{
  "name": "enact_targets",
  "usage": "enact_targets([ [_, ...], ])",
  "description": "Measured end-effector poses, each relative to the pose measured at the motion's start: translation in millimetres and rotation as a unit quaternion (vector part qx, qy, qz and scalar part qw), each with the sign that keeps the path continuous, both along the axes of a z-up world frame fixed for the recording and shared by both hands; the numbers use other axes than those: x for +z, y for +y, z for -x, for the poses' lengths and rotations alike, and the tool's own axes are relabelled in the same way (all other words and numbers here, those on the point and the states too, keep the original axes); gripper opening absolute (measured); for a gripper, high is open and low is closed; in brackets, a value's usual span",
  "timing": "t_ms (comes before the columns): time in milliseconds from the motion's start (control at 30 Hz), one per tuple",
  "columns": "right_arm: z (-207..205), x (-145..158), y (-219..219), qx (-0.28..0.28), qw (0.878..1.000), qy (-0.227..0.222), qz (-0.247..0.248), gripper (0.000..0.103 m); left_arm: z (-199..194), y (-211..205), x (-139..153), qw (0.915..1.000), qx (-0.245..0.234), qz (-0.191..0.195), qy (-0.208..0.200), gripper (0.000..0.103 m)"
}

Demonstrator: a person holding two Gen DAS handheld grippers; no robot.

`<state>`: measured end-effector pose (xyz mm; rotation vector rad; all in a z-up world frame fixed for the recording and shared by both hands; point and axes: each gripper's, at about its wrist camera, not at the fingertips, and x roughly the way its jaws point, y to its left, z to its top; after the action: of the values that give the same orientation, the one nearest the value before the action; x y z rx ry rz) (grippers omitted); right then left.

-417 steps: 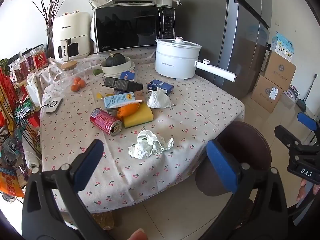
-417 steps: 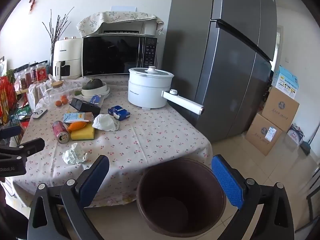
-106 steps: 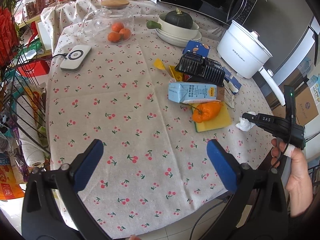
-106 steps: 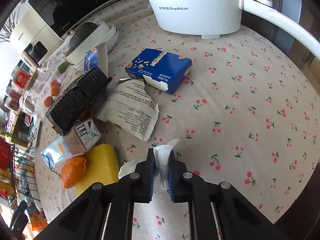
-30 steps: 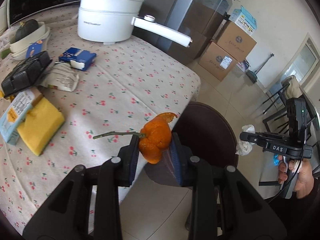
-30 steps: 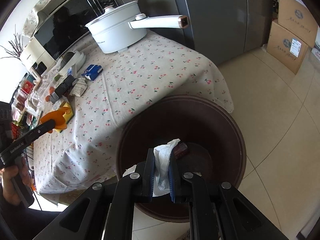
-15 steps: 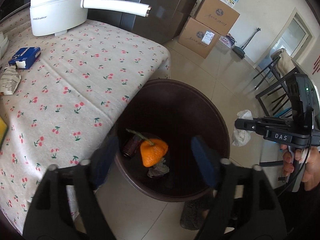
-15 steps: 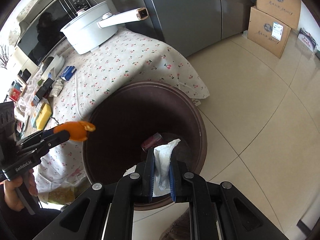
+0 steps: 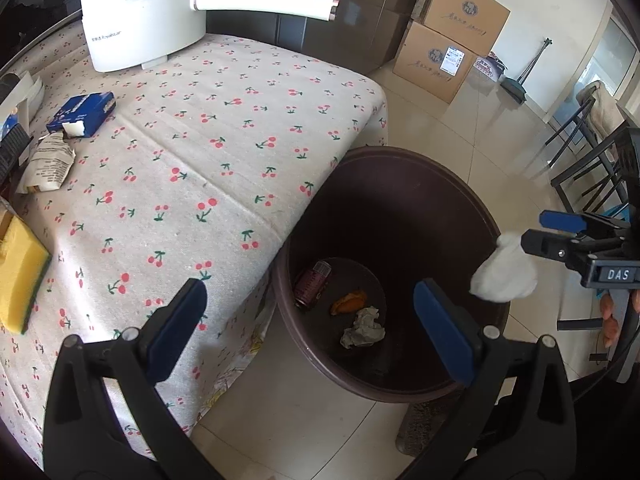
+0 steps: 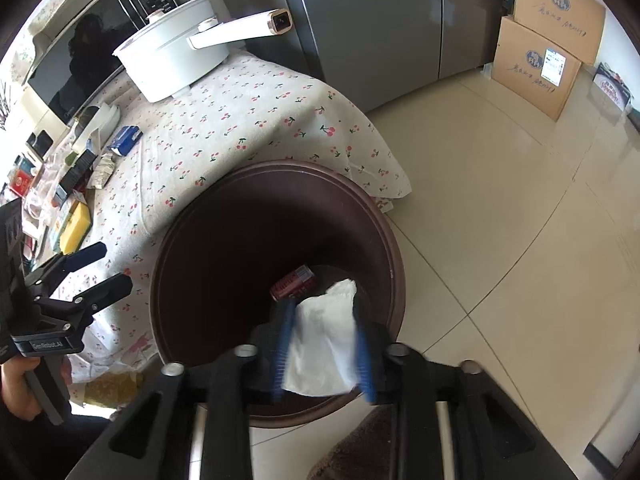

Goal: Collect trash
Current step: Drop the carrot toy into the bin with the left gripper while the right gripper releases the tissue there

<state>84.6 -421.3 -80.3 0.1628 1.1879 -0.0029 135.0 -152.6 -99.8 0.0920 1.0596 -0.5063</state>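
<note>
Both grippers hang over the brown bin [image 9: 404,208], which stands on the floor against the near corner of the table [image 9: 208,168]. Left gripper [image 9: 312,320] has just opened wide and is empty; the orange peel [image 9: 349,303] it carried a second ago now lies on the bin's bottom, beside a red can [image 9: 311,286] and a crumpled paper [image 9: 363,328]. Right gripper [image 10: 322,344] has also just been opening; the white tissue [image 10: 324,344] is still between its blue pads [image 10: 282,340], apparently loose and about to fall in. Two more pieces are so nearly collected. A torn wrapper [image 9: 48,162] at the table's far left edge looks like the next trash.
</note>
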Motion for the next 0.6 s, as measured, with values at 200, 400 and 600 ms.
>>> enact_targets([
  [200,-1.4,8.8,6.3,0.011,1.000,-0.018,0.009,0.092,-0.5,10.5,2.8,0.9999,0.010,-0.005,-0.002,0.103],
  [400,-9.0,9.8,15.6,0.018,1.000,-0.012,0.011,0.092,-0.3,36.3,10.9,0.9994,0.035,-0.007,-0.007,0.103],
  [600,-16.2,12.7,27.5,0.024,1.000,-0.012,0.014,0.092,0.8,67.3,19.3,0.9981,0.061,-0.007,-0.008,0.103],
])
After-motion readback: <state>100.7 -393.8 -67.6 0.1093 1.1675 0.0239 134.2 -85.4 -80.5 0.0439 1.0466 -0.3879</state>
